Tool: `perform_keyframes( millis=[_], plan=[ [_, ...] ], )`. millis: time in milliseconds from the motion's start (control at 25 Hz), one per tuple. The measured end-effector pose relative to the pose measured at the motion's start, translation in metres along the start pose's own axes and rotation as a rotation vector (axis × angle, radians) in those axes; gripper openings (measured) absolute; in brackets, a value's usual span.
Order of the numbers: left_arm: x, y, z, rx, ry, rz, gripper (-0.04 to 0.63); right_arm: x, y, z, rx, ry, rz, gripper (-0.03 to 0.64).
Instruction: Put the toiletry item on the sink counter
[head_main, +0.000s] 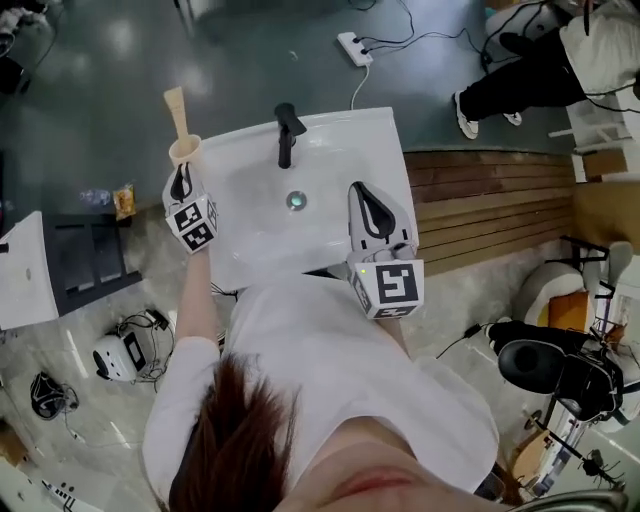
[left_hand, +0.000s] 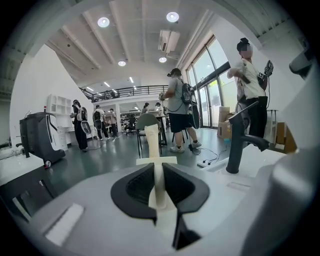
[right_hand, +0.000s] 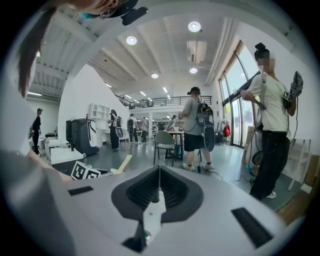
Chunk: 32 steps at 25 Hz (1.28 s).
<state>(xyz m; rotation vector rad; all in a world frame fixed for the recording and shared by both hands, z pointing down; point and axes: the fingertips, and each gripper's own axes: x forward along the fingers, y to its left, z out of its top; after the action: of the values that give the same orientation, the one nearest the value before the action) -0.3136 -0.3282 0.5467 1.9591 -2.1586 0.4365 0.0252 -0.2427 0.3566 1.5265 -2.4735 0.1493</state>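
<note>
Beside the sink (head_main: 335, 128), left gripper (head_main: 181, 178) points slightly down, fingers (left_hand: 134, 189) clamping toiletry item (left_hand: 152, 142).

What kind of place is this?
Probably a big test lab, not a home bathroom: the sink stands in an open hall, a power strip with cables lies behind it, and people wearing backpacks stand nearby.
</note>
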Motion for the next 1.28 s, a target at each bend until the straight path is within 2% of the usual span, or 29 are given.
perform_keyframes(
  millis=[280,480,600,1280],
  plan=[
    [-0.007,-0.007,-0.009,0.009,0.011,0.005,0.057,0.002,-0.004,0.004,0.011,-0.013,0.014,0.012],
    [-0.015,-0.006,-0.040,-0.012,0.107,0.011,0.058,0.000,-0.005,0.004,0.013,-0.016,0.021,0.012],
    [-0.018,-0.003,-0.049,-0.018,0.137,0.021,0.060,-0.001,-0.009,0.004,0.014,-0.017,0.021,0.012],
    [-0.015,-0.002,-0.051,0.000,0.163,0.014,0.060,0.003,-0.008,0.006,0.009,-0.022,0.049,0.012]
  ],
)
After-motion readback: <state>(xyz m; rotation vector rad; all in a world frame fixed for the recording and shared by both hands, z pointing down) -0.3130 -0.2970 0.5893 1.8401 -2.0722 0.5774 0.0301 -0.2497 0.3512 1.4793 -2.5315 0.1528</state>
